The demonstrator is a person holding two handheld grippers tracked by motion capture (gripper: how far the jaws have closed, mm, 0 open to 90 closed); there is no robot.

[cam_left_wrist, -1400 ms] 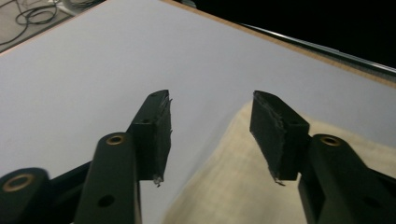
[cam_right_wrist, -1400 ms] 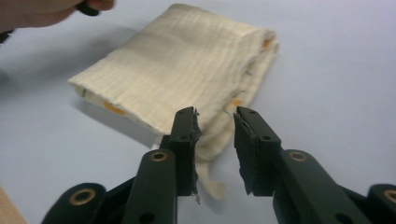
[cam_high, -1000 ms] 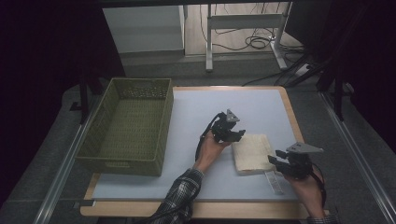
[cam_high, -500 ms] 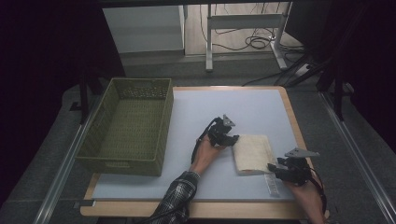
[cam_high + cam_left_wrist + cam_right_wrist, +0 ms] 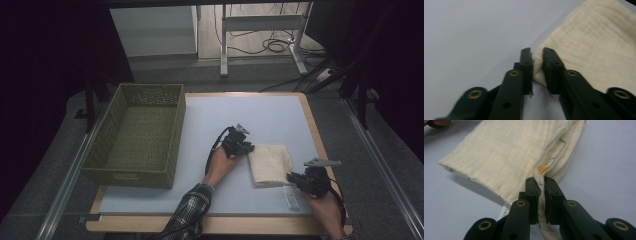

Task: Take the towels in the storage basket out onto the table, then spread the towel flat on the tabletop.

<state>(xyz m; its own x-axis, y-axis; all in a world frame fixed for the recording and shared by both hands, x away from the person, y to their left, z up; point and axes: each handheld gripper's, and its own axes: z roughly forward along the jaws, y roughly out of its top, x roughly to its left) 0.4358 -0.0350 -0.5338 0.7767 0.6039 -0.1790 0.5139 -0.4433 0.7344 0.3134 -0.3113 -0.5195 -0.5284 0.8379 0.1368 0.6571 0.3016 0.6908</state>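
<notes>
- Both tongs have just been closing, and each now pinches the folded cream cloth (image 5: 270, 164) that lies flat on the tabletop (image 5: 250, 120).
- The left tongs (image 5: 537, 53) have their jaws brought close together on one corner of the cloth; a small fold of fabric stands between the two pads, and the rest of the cloth spreads away ahead of them and to their right side.
- The right tongs (image 5: 540, 181) are clamped on the opposite end, where the layered edges meet. The fabric is squeezed into a thin ridge between the jaws, and a white care label (image 5: 505, 212) shows just beside the left jaw.
- In the high view the left tongs (image 5: 245, 147) sit at the far left corner of the cloth and the right tongs (image 5: 295, 179) at its near right corner, so the cloth is stretched between them.
- A second ago the jaws were wider and not yet biting the fabric, while the hands have hardly moved.
- My judgement: the grasp is now complete on both sides, so the cloth seems ready to be lifted, maybe toward the green basket (image 5: 140, 135), which stands well apart on the left of the left tongs.
</notes>
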